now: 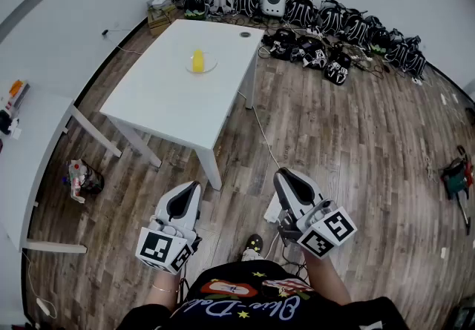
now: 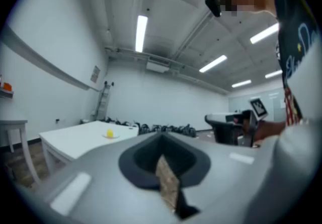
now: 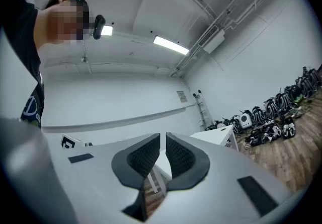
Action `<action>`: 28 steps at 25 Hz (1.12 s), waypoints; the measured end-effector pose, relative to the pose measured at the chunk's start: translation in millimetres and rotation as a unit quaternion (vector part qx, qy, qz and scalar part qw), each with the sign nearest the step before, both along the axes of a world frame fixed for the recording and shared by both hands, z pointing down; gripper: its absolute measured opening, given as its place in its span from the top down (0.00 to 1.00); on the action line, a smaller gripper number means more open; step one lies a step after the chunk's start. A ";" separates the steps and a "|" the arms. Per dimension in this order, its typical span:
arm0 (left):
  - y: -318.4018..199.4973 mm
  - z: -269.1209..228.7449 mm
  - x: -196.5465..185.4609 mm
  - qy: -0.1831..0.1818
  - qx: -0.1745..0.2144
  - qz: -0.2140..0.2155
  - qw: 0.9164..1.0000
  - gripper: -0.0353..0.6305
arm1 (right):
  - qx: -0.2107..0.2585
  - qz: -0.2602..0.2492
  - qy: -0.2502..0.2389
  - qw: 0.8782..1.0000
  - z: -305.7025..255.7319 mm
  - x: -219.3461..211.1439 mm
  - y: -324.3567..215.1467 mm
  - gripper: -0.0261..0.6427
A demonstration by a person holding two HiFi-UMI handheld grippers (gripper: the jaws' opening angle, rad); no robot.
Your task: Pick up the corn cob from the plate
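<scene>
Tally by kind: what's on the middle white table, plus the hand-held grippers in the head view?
corn cob: 1
plate: 1
small dark round object: 1
hand-held grippers: 2 (left hand-held gripper, right hand-held gripper)
Total: 5

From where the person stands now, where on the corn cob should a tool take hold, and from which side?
Grip the corn cob round its middle, coming in level from the near edge of the table. It seems to stand on end on the shallow plate, so its rounded sides are free above the rim, though it's far off and small.
</scene>
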State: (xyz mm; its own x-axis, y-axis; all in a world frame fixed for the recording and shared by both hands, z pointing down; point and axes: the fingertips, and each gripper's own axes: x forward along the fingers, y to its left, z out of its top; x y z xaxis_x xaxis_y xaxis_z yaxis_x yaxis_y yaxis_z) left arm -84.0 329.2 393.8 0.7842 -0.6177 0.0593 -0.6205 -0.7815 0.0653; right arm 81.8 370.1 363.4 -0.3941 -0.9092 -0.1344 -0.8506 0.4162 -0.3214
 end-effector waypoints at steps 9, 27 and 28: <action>-117.9 17.8 48.7 -0.004 -0.027 -0.029 0.999 0.95 | -0.057 -0.029 0.004 0.998 36.3 51.2 -176.8 0.93; -402.1 13.5 18.6 0.013 -0.041 -0.081 0.996 0.95 | -0.250 -0.086 0.165 0.950 128.9 -33.5 -640.7 0.56; -408.3 14.1 16.0 0.012 -0.044 -0.088 0.995 0.95 | -0.265 -0.089 0.172 0.945 139.2 -35.8 -654.7 0.56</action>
